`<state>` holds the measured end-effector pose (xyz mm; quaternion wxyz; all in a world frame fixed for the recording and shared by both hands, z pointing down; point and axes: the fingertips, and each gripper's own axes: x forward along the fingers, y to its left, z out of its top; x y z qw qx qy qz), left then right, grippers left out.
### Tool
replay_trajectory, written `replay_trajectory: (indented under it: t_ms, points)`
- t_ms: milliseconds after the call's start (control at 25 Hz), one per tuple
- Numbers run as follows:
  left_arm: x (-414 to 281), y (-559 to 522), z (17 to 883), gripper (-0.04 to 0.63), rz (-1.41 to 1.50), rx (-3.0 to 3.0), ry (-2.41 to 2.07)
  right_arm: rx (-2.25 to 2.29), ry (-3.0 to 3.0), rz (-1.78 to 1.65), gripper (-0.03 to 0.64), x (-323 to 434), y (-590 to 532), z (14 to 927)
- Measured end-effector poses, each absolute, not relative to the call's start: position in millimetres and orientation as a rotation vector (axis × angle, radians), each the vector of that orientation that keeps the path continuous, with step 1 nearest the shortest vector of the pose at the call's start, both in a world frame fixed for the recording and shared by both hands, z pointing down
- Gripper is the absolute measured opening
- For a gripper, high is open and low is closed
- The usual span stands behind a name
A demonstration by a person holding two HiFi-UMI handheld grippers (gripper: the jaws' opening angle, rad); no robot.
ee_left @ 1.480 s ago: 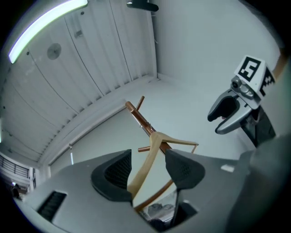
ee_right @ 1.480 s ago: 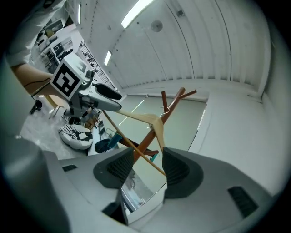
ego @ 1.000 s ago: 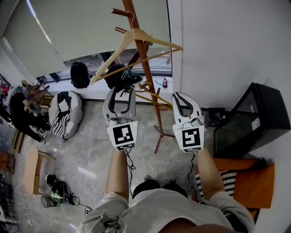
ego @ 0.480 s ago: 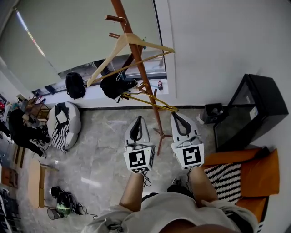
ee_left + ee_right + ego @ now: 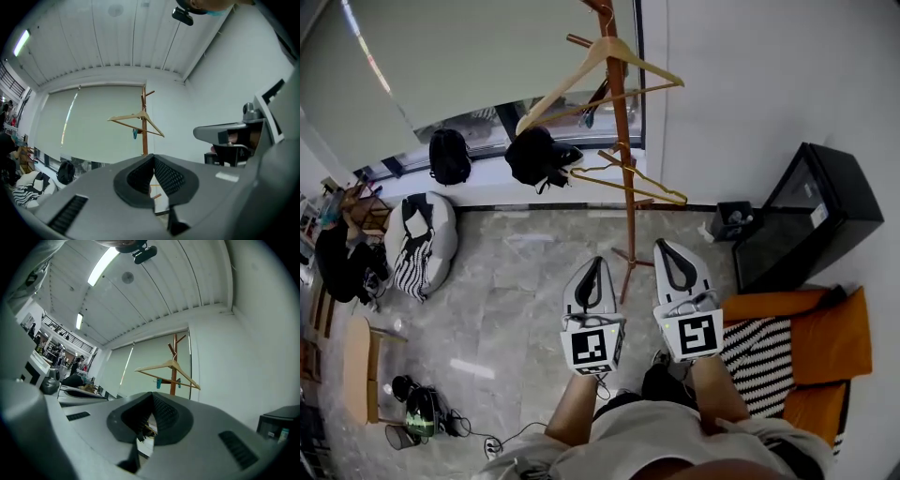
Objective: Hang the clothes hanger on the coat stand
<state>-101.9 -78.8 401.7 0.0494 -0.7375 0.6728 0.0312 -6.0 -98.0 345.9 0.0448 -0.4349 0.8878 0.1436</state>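
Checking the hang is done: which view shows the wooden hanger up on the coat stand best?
Right gripper view: the hanger shows whole and side-on, hook up at the top pegs of the coat stand. Head view shows it bigger but skewed, with the stand's top cut off. Left gripper view shows it whole too, a little smaller.
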Motion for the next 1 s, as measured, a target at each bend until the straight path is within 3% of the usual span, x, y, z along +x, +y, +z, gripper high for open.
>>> replay_trajectory:
  t_ms: [280, 1000]
  points:
    - [-98.9, -38.1, 439.3, 0.011, 0.034, -2.364, 2.002, -1.521, 2.759, 0.455, 0.005, 16.1, -36.3, 366.7]
    - [-5.3, 47.7, 384.3, 0.011, 0.129, -2.296, 1.941, -1.526, 2.721, 0.470, 0.005, 107.3, 44.3, 347.5]
